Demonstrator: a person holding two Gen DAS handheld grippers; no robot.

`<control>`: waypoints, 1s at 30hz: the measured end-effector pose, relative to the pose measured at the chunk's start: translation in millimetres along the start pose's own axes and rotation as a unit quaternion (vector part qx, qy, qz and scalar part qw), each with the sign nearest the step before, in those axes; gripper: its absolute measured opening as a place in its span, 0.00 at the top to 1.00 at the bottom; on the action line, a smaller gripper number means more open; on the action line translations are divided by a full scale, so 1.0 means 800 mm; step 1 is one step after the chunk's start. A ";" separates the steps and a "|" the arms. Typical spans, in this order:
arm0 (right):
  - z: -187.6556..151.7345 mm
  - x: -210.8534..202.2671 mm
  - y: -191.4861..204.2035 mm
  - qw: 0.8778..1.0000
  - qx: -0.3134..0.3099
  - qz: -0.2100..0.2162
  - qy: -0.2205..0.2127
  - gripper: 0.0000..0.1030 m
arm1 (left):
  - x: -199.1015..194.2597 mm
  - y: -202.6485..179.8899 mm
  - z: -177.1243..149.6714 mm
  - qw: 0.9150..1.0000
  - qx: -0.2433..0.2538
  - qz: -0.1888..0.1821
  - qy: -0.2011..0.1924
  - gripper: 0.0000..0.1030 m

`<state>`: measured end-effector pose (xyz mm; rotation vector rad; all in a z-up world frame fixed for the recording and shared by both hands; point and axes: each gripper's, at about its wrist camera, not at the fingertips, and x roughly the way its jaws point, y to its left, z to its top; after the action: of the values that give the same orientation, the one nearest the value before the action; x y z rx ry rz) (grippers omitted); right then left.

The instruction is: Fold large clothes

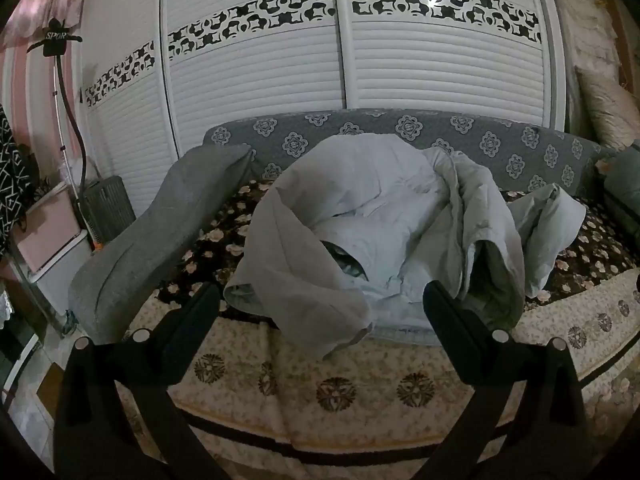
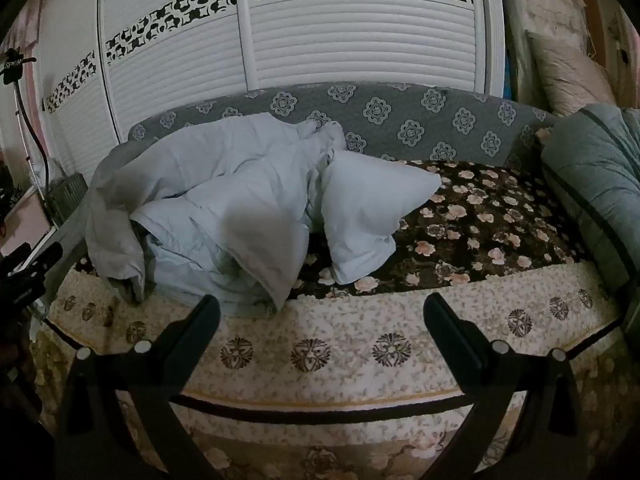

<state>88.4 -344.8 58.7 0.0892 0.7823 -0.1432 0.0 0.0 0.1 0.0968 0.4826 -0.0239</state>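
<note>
A large pale grey-blue padded garment (image 1: 384, 216) lies crumpled in a heap on the flowered sofa seat (image 1: 224, 236), part of it hanging over the front edge. In the right wrist view the same garment (image 2: 224, 216) sits on the left half of the seat. My left gripper (image 1: 322, 300) is open in front of the heap, its fingertips near the hanging cloth with nothing between them. Over the sofa's front edge, to the right of the heap, my right gripper (image 2: 322, 312) stands open and holds nothing. The left gripper's black body (image 2: 24, 276) shows at the left edge of the right wrist view.
A grey cushion (image 1: 160, 236) leans on the sofa's left end, a grey-green bolster (image 2: 592, 192) on the right end. A white louvred wardrobe (image 1: 320, 60) stands behind the grey patterned backrest (image 1: 400, 132). A beige patterned cover (image 2: 320, 360) drapes the front. A lamp stand (image 1: 68, 92) stands at the left.
</note>
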 end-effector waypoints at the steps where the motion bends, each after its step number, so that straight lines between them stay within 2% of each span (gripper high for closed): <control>1: 0.000 0.000 0.000 1.000 0.000 0.000 0.000 0.02 | -0.001 0.001 0.000 1.000 0.001 0.000 -0.001 0.03; 30: -0.002 0.001 0.000 1.000 0.000 0.002 0.001 0.02 | 0.003 0.004 -0.001 1.000 -0.003 0.001 0.002 0.03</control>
<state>87.5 -344.5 57.2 0.0900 0.7848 -0.1396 1.6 3.6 -1.2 0.0916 0.4869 -0.0196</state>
